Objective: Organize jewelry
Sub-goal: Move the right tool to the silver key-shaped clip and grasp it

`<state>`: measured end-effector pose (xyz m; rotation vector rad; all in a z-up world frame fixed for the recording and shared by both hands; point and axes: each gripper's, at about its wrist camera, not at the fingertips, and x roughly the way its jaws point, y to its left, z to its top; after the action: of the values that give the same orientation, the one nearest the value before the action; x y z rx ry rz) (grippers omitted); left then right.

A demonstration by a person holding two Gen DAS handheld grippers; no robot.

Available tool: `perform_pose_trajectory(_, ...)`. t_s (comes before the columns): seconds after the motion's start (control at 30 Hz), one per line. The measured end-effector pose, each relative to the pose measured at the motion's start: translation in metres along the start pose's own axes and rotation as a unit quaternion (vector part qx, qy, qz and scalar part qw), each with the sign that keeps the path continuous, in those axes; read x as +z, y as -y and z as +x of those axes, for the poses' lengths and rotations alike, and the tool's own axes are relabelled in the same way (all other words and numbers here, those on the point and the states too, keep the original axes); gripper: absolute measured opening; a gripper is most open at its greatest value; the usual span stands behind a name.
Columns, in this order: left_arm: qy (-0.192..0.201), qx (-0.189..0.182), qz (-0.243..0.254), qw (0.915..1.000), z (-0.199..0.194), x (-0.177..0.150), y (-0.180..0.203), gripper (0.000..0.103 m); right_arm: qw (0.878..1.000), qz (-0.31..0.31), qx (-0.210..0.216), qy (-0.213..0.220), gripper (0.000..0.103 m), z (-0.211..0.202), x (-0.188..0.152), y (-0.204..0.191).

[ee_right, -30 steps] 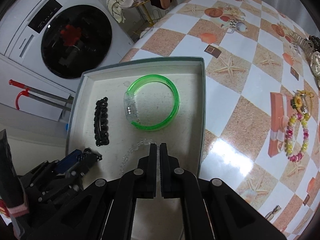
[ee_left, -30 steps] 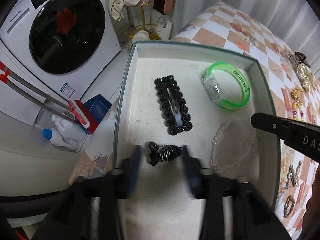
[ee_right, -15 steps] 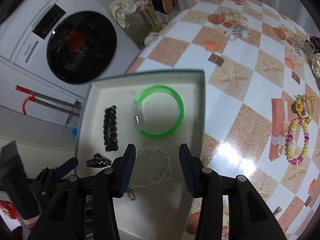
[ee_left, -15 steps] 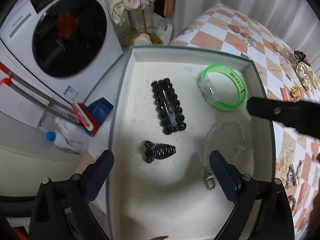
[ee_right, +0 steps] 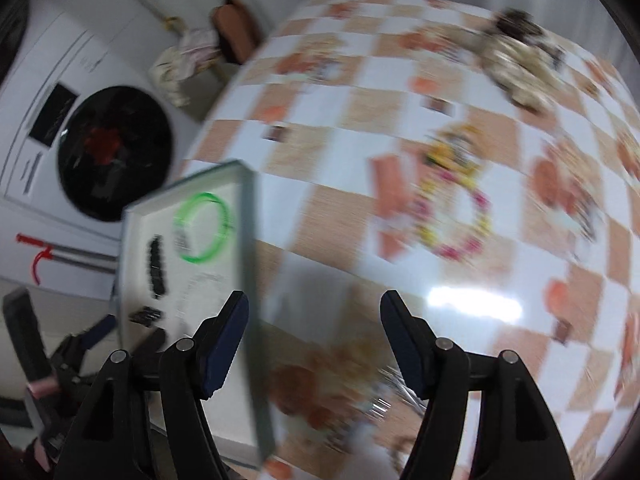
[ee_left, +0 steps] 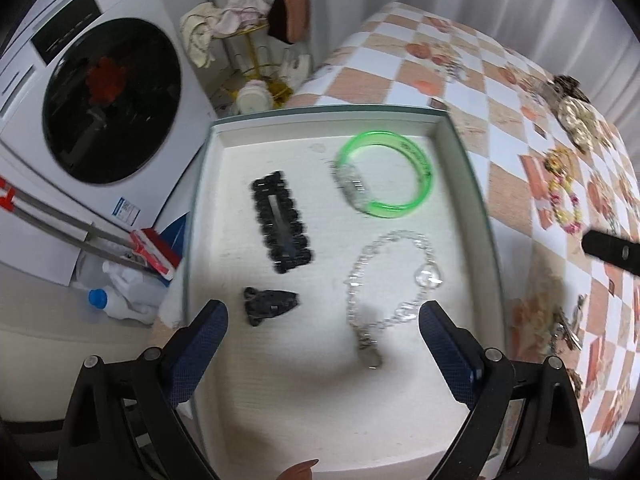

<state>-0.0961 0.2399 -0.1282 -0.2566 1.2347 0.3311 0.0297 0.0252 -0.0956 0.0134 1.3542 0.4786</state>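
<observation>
Left tongs (ee_left: 322, 316) gape wide, empty, over a tray (ee_left: 464, 168) of jewelry; right tongs (ee_right: 314, 314) are opening, empty, above the checkered surface (ee_right: 340, 208).

A white washing machine (ee_left: 100, 92) with a dark round door stands at the left, something red showing behind its glass. Beside it, a gold wire rack (ee_left: 256, 60) holds pale cloths, with a brown slipper (ee_left: 292, 8) hanging at its top. On the floor below lie a white bottle with a blue cap (ee_left: 116, 300) and a red-handled mop (ee_left: 80, 232).
</observation>
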Motion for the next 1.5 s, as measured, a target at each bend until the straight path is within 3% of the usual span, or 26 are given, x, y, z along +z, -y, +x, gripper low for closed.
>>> perform_pose_trajectory(0.23,-0.001,-0.021,0.037,0.9991,-0.004,0.006,0.033,0.1,0.998,0.039,-0.046,-0.02,0.072,-0.012,-0.041,0.052)
perform_pose_trajectory(0.43,0.001,-0.038,0.068,0.997,-0.009,0.013,0.063,0.1,0.997,0.019,-0.066,-0.035,0.071,-0.011,-0.068,0.063)
perform_pose_trajectory(0.67,-0.001,-0.049,0.078,0.9957,-0.008,0.02,0.087,0.1,0.995,-0.04,-0.079,-0.041,0.044,0.0,-0.081,0.055)
perform_pose_trajectory(0.83,-0.009,-0.062,0.086,0.9943,-0.003,0.027,0.103,0.1,0.994,-0.065,-0.08,-0.039,0.042,0.01,-0.079,0.051)
perform_pose_trajectory(1.23,-0.029,-0.115,0.104,0.9875,0.016,0.054,0.157,0.099,0.989,-0.111,-0.088,-0.033,0.023,0.024,-0.083,0.046)
perform_pose_trajectory(1.33,-0.037,-0.12,0.111,0.9859,0.023,0.06,0.172,0.085,0.99,-0.105,-0.087,-0.029,0.013,0.021,-0.087,0.054)
perform_pose_trajectory(1.5,-0.05,-0.123,0.117,0.9842,0.038,0.064,0.195,0.084,0.994,-0.076,-0.074,-0.024,0.013,0.015,-0.086,0.075)
